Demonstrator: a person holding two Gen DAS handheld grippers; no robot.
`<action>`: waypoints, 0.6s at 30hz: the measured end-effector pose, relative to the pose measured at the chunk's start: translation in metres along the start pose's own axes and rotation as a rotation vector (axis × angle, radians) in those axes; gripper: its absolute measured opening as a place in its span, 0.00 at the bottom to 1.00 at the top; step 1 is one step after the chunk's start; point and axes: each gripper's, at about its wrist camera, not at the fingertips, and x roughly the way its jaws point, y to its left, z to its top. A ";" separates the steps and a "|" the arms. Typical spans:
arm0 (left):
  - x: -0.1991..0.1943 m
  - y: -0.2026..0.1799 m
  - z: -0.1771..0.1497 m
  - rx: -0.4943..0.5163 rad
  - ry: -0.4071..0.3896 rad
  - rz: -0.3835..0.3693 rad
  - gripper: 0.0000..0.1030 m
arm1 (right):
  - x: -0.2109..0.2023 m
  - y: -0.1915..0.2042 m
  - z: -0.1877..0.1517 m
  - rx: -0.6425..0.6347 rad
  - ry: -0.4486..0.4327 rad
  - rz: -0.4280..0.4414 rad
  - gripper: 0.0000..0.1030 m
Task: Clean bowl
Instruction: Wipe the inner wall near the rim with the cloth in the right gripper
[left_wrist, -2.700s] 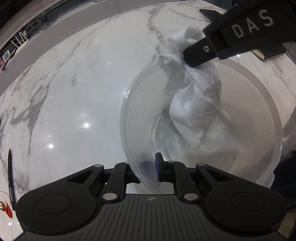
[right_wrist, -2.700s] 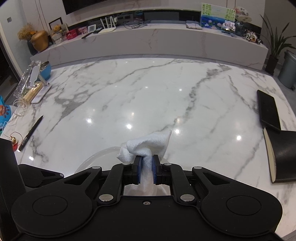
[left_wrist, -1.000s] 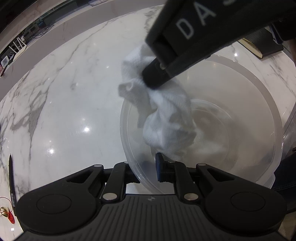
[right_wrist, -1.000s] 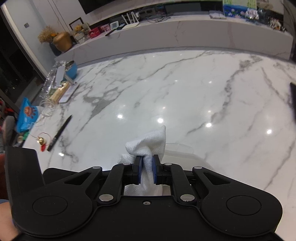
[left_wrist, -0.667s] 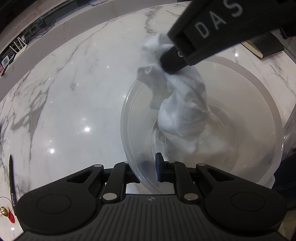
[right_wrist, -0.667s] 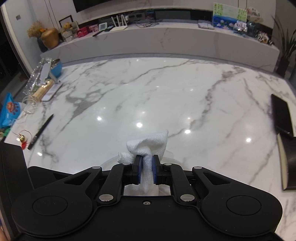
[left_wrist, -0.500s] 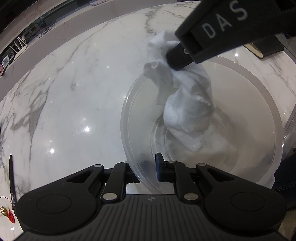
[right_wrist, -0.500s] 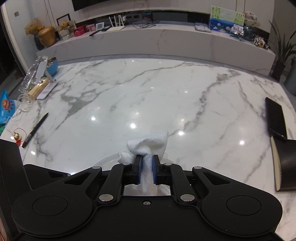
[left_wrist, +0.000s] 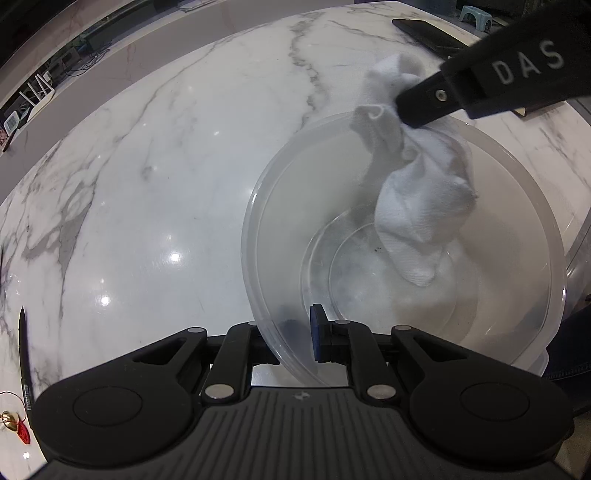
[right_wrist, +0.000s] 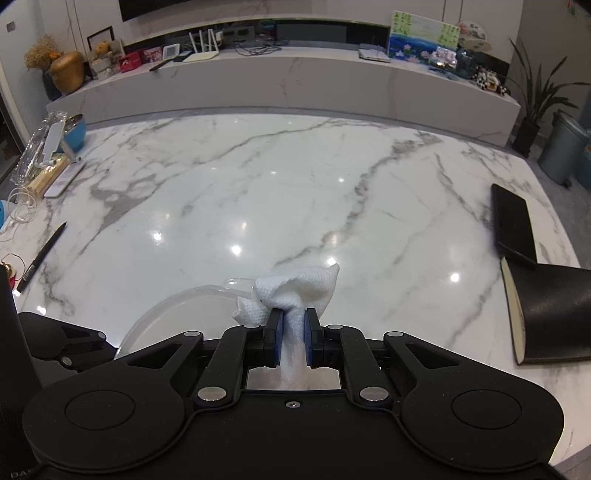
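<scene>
Right gripper (right_wrist: 293, 334) clenched on white cloth (left_wrist: 424, 199), hanging into clear bowl (left_wrist: 280, 206) right of frame; your left gripper (left_wrist: 299, 334) pinches near rim; dark specks remain on bowl floor; wiping apparently unfinished.

The left black two-finger gripper (left_wrist: 301, 332) sits at six o'clock in its own view, its blue-padded fingers clamped on the near wall of the clear round plastic bowl (left_wrist: 517, 192), one inside and one outside. The right black two-finger gripper (right_wrist: 293, 338) reaches in from two o'clock, angled downward, pinching the crumpled white cloth (left_wrist: 424, 206).
</scene>
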 end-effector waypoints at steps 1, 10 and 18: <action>0.000 0.000 0.000 -0.001 0.000 0.000 0.11 | -0.001 -0.001 -0.001 0.000 0.000 -0.007 0.10; 0.000 0.000 -0.001 -0.001 0.000 -0.001 0.11 | -0.008 -0.008 -0.009 0.004 0.004 -0.054 0.10; -0.001 0.000 -0.002 0.003 0.000 0.000 0.11 | -0.018 -0.011 -0.021 0.000 0.016 -0.085 0.10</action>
